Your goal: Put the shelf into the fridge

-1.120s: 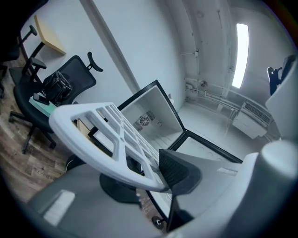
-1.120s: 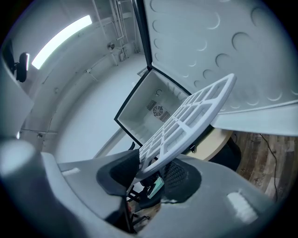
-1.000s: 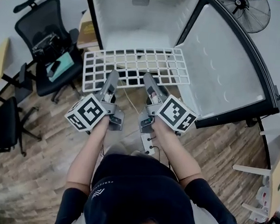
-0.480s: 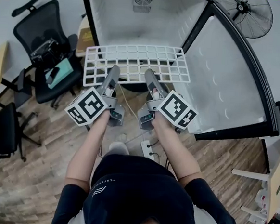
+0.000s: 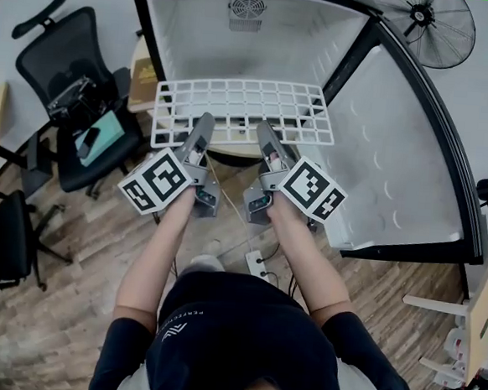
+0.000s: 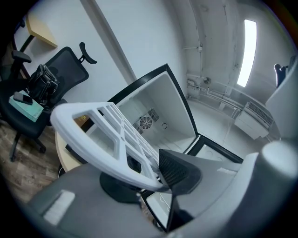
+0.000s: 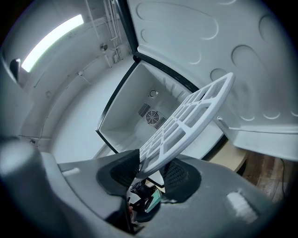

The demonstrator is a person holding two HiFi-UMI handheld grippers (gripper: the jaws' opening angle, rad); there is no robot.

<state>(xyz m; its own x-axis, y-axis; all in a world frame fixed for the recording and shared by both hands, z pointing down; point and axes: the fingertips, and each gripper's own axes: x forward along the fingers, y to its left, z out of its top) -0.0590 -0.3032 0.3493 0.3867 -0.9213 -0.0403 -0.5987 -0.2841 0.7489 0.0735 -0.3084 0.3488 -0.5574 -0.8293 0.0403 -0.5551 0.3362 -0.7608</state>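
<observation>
Left gripper [image 5: 204, 128] and right gripper [image 5: 263, 134] clamp the white plastic grid shelf [image 5: 242, 106], now higher in frame, nearing the open white fridge [image 5: 264, 44].

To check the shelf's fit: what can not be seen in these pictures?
Head view: the shelf hides the fridge's lower interior.
Head view: the left hand-held gripper and the right hand-held gripper cover its near edge.
Head view: things on the office chair, too small.

The fridge [image 5: 197, 39] cavity lies open ahead, its door [image 5: 398, 160] wide right, office chair [image 5: 71, 92] left.
</observation>
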